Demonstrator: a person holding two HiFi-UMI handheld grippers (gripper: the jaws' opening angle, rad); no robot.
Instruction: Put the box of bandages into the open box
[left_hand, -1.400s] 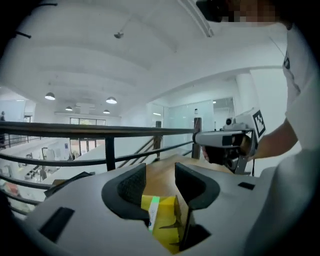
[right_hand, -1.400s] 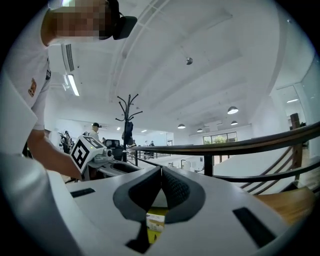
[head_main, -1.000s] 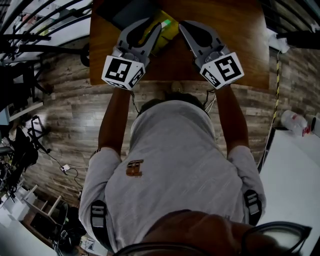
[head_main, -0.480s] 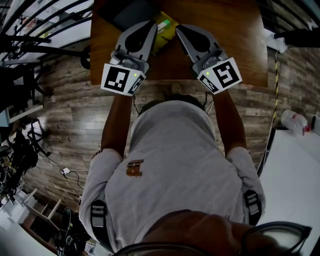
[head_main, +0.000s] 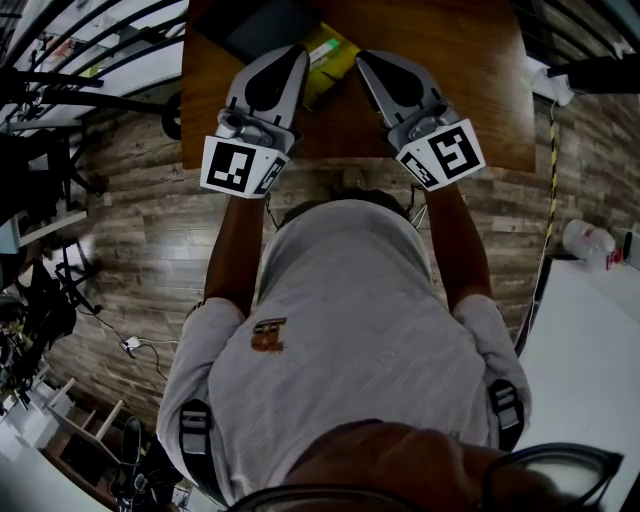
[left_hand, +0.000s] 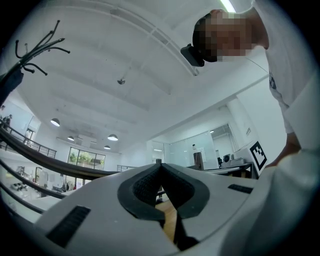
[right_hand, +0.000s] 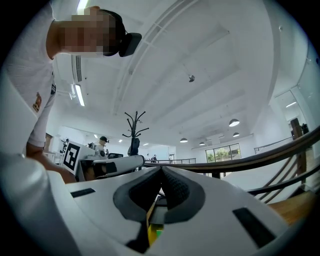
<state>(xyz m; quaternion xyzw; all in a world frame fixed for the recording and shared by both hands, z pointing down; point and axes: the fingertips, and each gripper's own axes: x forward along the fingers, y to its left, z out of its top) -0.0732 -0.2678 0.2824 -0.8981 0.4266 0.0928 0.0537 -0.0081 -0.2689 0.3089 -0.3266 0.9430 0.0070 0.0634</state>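
Head view: the yellow-green box of bandages lies on the wooden table, just beside the dark open box and apparently not yet inside. The left gripper and right gripper flank it, each closed and empty; lifting and placing are left to do.

shirt: I see a light grey short-sleeved T-shirt with a small brown emblem on its left side.
straps: dark webbing straps with buckles, one on each shoulder.
left gripper: grey shell, black ribbed pads, black-and-white marker cube.
right gripper: the same grey shell and a matching cube.
cables: thin dark leads near the cubes.
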